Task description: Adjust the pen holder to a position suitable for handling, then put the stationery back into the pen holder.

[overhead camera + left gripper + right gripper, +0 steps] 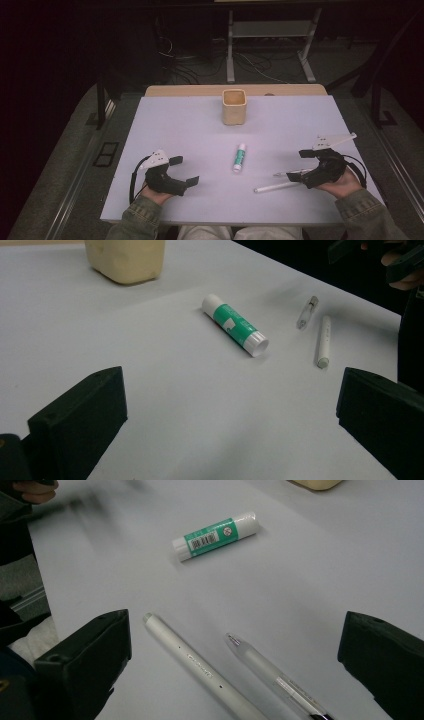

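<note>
Left fingers (184, 170): lower left of the high view, jaws spread wide and holding nothing; my hand rests on the near edge of the pale lilac flat counter (165, 125).
Right fingers (304, 162): lower right of the high view, also wide apart and empty, hovering just over the near ends of the two pens.
White slim pen (197, 665): lower middle of the right gripper view, lying flat between my right jaws, closer to the one at the frame's left; in the high view it lies at lower right, its far end pointing toward frame centre.
Clear-barrelled pen with a silvery tip (265, 672): just beside the white one, nearly parallel, apart from it, also inside the right jaw span.
Green-and-white cylindrical glue stick (239, 157): centre of the high view, lying on its side, well apart from both hands and near the pens' far ends.
Cream square open-topped holder (234, 106): upper middle of the high view, upright near the counter's far edge; as far as I can see into it, nothing stands inside.
Progress: I judge this the very start of tidying the loose items into the holder; nothing is gripped or moved in yet.
Left to do: close on a pen, likely the white one, lift, carry it to the holder, then the other pen and the glue stick.
</note>
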The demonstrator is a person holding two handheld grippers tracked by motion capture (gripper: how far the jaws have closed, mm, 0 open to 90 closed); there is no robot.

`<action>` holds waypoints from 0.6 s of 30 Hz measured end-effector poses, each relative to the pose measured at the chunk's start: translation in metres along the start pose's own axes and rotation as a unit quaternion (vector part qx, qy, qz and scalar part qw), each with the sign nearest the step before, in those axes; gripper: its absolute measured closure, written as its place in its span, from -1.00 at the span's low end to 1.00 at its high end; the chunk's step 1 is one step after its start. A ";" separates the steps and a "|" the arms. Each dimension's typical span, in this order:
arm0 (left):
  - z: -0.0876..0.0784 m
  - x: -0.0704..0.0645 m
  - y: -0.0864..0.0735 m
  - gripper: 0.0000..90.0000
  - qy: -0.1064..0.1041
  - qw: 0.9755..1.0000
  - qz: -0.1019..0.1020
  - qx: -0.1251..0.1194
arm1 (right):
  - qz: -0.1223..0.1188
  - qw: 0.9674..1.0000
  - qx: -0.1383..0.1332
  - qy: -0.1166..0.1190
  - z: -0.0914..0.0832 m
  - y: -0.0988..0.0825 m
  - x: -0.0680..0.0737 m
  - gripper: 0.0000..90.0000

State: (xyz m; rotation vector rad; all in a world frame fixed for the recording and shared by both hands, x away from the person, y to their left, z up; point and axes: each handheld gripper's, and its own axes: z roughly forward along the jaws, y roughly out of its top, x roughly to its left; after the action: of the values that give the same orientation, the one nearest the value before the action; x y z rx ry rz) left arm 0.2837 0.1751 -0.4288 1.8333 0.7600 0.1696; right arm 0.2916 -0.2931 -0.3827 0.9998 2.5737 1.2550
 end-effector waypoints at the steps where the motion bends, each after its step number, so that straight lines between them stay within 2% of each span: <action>1: 0.000 0.000 0.000 -1.00 0.000 1.000 0.000 0.000 | 0.000 1.000 0.000 0.000 0.000 0.000 0.000 -0.99; 9: 0.000 0.001 0.000 -1.00 0.000 1.000 0.002 0.001 | -0.017 0.999 0.024 0.013 0.004 0.009 -0.001 -0.99; 18: 0.000 0.001 0.000 -1.00 0.003 1.000 0.003 0.002 | -0.044 0.997 0.058 0.023 0.013 0.018 0.000 -0.99</action>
State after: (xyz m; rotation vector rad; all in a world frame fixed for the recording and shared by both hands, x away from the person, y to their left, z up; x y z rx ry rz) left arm 0.2841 0.1754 -0.4292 1.8401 0.7611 0.1774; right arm 0.3060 -0.2767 -0.3780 0.8768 2.7204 1.1313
